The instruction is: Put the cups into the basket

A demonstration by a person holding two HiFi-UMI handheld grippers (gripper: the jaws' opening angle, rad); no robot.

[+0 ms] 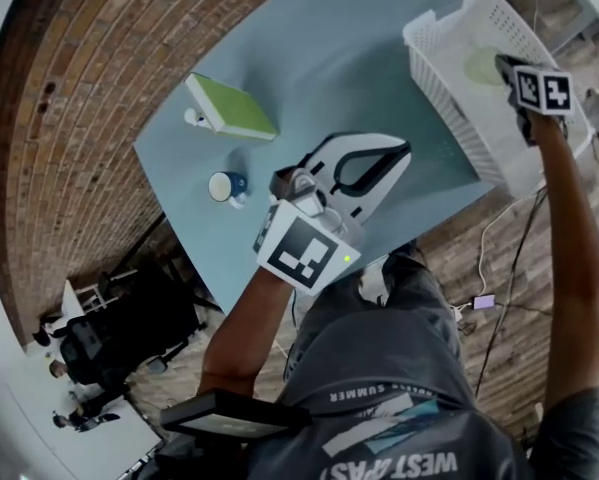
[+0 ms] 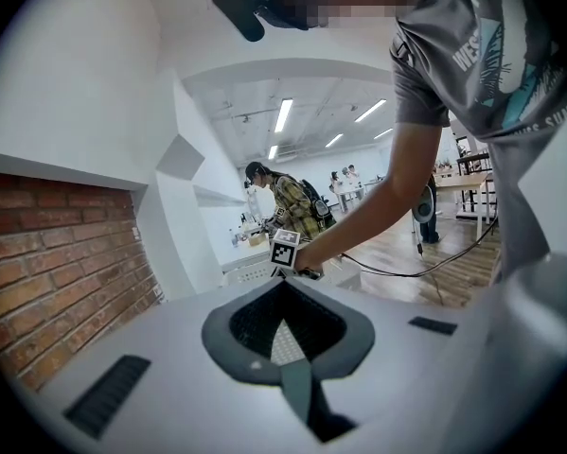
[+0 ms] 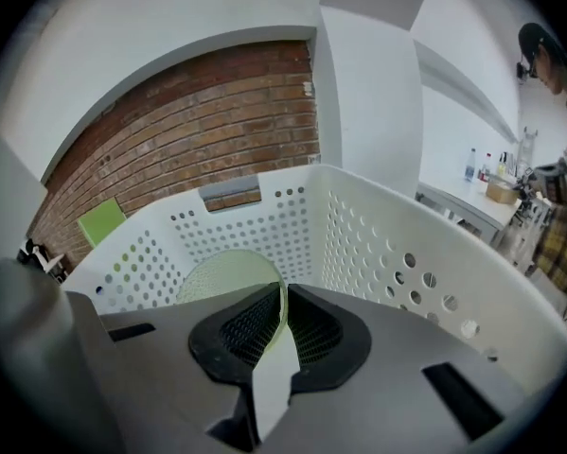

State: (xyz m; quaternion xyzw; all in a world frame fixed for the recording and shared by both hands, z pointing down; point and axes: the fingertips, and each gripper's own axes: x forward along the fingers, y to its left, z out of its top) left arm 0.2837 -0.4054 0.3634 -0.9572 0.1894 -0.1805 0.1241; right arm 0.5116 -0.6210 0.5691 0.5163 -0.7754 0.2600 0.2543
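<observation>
A pale green cup (image 1: 482,66) hangs inside the white perforated basket (image 1: 441,80) at the table's far right corner. My right gripper (image 1: 503,65) is shut on its rim. In the right gripper view the thin cup wall (image 3: 228,274) runs between the black pads of my right gripper (image 3: 281,301), with the basket walls (image 3: 368,230) all around. A blue and white cup (image 1: 226,185) stands on the blue table (image 1: 329,58), left of my left gripper (image 1: 397,154). The left gripper (image 2: 285,296) is shut with nothing in it, and it points up and away from the table.
A green box (image 1: 231,107) lies on the table behind the blue and white cup, with a small white object (image 1: 192,118) at its left edge. Brick floor surrounds the table. Cables run across the wooden floor (image 1: 499,268) at the right. People stand in the background.
</observation>
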